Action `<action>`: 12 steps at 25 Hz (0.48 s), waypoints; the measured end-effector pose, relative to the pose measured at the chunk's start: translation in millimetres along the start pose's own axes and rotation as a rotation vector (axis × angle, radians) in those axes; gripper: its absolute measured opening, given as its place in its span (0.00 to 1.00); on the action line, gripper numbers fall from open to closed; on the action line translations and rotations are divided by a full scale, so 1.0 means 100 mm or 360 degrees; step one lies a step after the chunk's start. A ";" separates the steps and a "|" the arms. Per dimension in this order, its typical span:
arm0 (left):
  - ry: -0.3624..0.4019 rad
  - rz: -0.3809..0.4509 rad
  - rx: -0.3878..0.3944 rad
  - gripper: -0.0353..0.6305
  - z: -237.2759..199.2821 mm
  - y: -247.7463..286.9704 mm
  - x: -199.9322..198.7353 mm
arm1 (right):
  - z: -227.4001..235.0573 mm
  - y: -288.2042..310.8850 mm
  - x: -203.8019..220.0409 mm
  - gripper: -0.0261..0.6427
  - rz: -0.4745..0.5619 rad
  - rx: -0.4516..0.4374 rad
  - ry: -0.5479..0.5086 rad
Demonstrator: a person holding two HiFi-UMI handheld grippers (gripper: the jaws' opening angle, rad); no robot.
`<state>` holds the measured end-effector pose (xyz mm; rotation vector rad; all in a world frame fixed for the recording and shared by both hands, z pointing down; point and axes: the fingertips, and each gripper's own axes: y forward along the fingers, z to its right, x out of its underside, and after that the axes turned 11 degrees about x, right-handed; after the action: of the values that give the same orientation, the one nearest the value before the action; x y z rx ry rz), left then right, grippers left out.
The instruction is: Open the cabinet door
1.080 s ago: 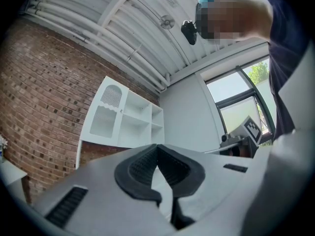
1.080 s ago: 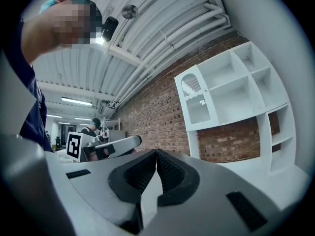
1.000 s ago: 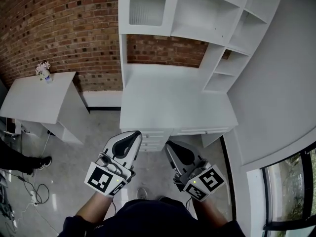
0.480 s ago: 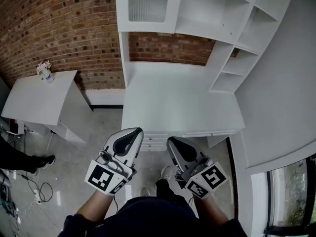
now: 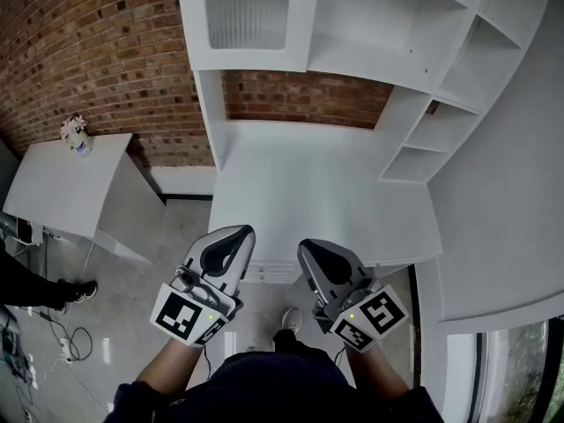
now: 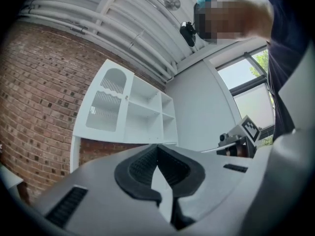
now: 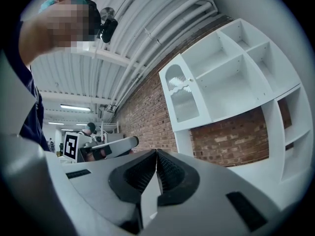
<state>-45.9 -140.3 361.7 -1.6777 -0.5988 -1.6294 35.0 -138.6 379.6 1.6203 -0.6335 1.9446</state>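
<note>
Okay, head view: my left gripper (image 5: 233,234) and right gripper (image 5: 310,250) hover side by side, not touching, over the near edge of the white table (image 5: 317,174). The cabinet door (image 5: 248,11) is closed, up in the shelf unit's left bay, well apart from both. Left gripper view: jaws clenched, nothing between. Right gripper view: same, clenched and empty, with the door above and ahead.
</note>
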 end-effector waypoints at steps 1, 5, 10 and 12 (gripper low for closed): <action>0.0002 -0.0004 -0.0008 0.06 -0.05 0.10 0.01 | 0.10 0.05 -0.03 0.08 -0.0002 -0.0009 -0.0002; 0.0009 -0.0016 -0.0038 0.06 -0.22 0.48 0.07 | 0.45 0.23 -0.13 0.08 -0.0002 -0.0048 -0.0021; 0.0009 -0.0027 -0.0062 0.06 -0.37 0.89 0.17 | 0.80 0.41 -0.19 0.08 -0.0009 -0.0100 -0.0032; 0.0012 -0.0022 -0.0073 0.06 -0.43 1.01 0.19 | 0.92 0.47 -0.21 0.08 -0.0012 -0.0110 -0.0033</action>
<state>4.0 -240.1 361.4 -1.7031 -0.5748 -1.6698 75.0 -236.5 373.6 1.6002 -0.6946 1.8821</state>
